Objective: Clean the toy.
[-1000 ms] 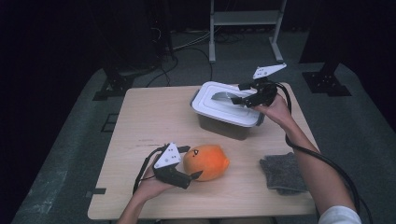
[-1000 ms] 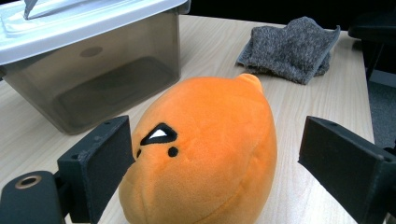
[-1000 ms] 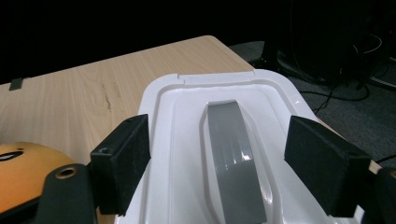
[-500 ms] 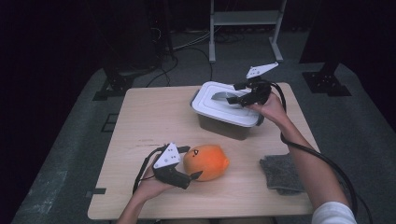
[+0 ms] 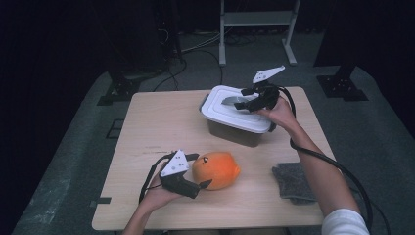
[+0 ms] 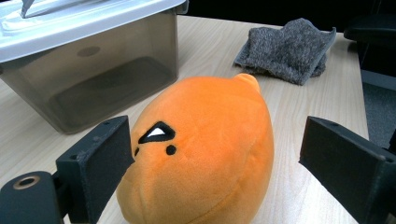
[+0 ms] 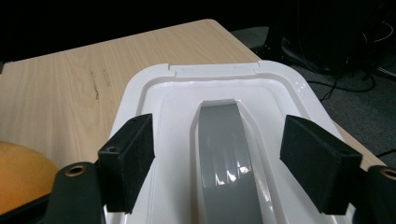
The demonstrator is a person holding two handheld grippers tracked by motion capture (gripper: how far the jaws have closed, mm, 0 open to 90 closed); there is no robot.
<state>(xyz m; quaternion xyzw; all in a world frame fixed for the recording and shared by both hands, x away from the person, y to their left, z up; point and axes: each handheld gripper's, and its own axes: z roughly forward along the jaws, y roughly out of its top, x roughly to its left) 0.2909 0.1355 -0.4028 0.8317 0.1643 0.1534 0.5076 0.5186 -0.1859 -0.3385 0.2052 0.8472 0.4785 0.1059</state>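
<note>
black tongs [image 5: 241, 102], grey plates, white sleeve [image 5: 345, 223]

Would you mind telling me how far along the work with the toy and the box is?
Early. Done: the left gripper straddles the orange toy on the table, one pad touching, the other clear. In hand: the right gripper, open and just narrowing, brackets the grey handle on the lid. Left: the box is unopened; probably the toy goes in.
</note>
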